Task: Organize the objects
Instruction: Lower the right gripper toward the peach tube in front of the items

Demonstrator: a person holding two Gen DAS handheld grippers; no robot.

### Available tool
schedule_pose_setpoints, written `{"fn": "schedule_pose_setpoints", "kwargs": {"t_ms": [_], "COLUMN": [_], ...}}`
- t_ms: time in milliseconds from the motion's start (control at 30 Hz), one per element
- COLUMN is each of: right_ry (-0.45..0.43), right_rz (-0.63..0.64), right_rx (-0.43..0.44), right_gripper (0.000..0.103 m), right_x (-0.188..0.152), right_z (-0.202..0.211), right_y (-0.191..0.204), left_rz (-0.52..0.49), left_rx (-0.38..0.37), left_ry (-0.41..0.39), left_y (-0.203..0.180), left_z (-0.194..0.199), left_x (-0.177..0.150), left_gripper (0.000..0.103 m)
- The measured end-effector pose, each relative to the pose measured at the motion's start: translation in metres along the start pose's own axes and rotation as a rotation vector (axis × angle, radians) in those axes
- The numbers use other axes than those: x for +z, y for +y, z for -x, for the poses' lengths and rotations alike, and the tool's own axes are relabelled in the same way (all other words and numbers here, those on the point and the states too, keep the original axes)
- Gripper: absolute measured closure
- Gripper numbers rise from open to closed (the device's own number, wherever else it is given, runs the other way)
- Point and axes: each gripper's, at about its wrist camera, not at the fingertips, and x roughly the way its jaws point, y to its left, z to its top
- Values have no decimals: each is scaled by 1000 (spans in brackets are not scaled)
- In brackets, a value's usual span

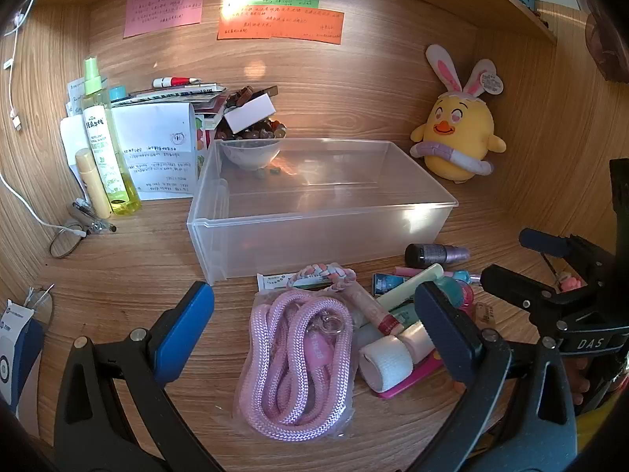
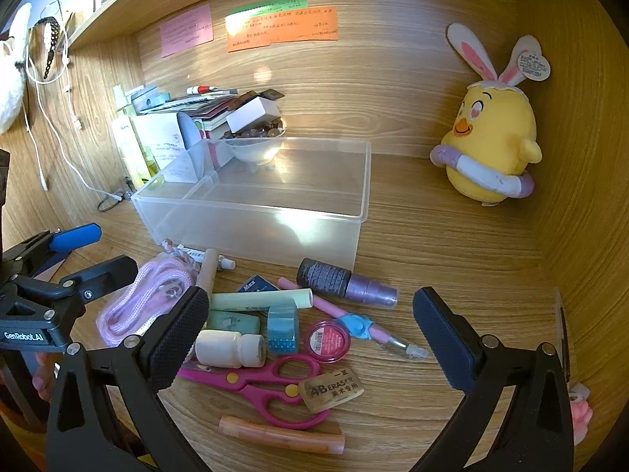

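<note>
A clear plastic bin stands empty on the wooden desk. In front of it lies a pile of small items: a bagged pink rope, pink scissors, a white bottle, a purple spray bottle, an eraser, a pink round tin, blue tape. My left gripper is open, just above the pink rope. My right gripper is open, hovering over the pile.
A yellow plush chick sits at the back right. Bottles, papers and a bowl of beads crowd the back left. Cables hang on the left wall. An orange tube lies near the front edge.
</note>
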Motion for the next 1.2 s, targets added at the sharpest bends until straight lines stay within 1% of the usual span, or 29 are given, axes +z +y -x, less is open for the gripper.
{"fn": "schedule_pose_setpoints", "kwargs": {"t_ms": [667,1200], "right_ry": [5,20], "right_rz": [12,-18], "right_rx": [12,13], "right_gripper": [0,0], "right_x": [-2,-4], "right_z": [0,-1], "right_y": [5,-2], "left_rz": [14,18], "left_rx": [-6,-8], "left_ry": [10,18], "left_y": [3,0], "left_z": [-2,-3], "left_x": [0,-4], "left_gripper": [0,0]}}
